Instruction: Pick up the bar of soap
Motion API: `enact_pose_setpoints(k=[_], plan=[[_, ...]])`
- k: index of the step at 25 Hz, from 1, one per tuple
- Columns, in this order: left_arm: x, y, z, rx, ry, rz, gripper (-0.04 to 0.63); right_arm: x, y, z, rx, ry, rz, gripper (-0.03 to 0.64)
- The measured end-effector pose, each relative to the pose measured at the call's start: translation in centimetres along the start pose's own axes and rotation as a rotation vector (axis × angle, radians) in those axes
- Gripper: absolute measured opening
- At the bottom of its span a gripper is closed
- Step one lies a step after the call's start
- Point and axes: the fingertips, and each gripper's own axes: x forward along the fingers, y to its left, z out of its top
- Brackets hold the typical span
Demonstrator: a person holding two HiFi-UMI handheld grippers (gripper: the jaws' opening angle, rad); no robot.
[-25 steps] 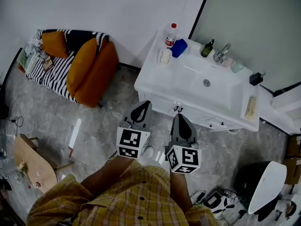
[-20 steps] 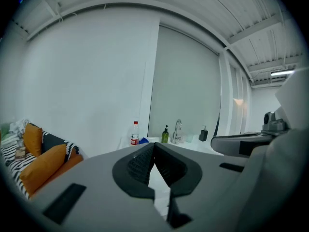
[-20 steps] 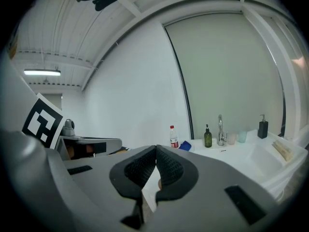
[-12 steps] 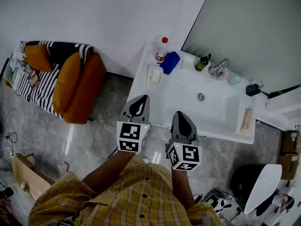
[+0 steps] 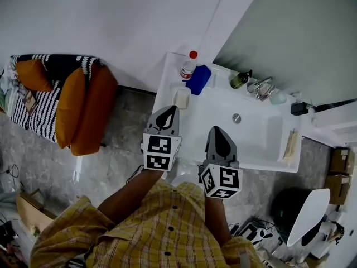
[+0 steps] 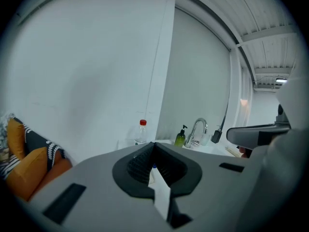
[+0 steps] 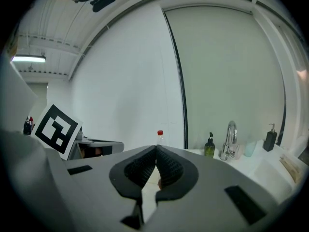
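approach phase, nothing grabbed yet. left gripper (image 5: 168,111): jaws pressed together, tips meeting, nothing between them. right gripper (image 5: 217,132): same, jaws closed and empty. both hang at the front edge of the white vanity desk (image 5: 256,156), pointing in toward the wall.

target: pale cream rectangular bar of soap (image 5: 181,98), lying flat on the desk's left side, left of the basin. it's just ahead of the left gripper's tips, apart from them, no contact. can't tell whether it sits in a dish or straight on the desk. right behind it: blue rounded object (image 5: 198,79) and clear plastic bottle with a red cap (image 5: 188,67), both near the soap. chrome tap (image 5: 262,87) is well apart, not a factor.

how i'd run the step:
- use the left gripper, it's the near one. keep the right parked clear of the basin.
- open the jaws wide before going down, not over the bar.
- come in from above and front so the jaws straddle the bar's short width, centred along its length.
- stop short of the blue object and the bottle; a tip overshoot would likely knock them.
- soap is probably slick. close square on the flat sides, firm, no angle, or it may squirt out.
- lift straight up, and check the bar rides in the jaws before moving off.
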Motion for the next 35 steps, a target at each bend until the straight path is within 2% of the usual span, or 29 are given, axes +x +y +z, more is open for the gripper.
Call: enact_pose_setpoints(k=[5,11,20,26,35], plan=[[3.6,0.7,-2.2,-0.01,0.085,0.008,0.011,2.7,-1.2,-0.2,0.002,0.022,0.014,0.018],[7.6,1.6,-5.5,-0.011,0.183,0.055,0.011,4.6,-2.9,0.7,0.008,0.012,0.031,0.018],[12.6,1.7,-8.8,-0.051,0.27,0.095,0.015,6.2,-5.1,0.2,0.025,0.032,0.057,0.018],[14.6,1.9,-11.0,-0.072,0.345,0.125,0.129,7.1,-6.2,-0.5,0.039,0.047,0.072,0.018],[17.7,2.0,-13.5,-0.114,0.432,0.164,0.19,8.2,-8.1,-1.1,0.061,0.064,0.066,0.018]])
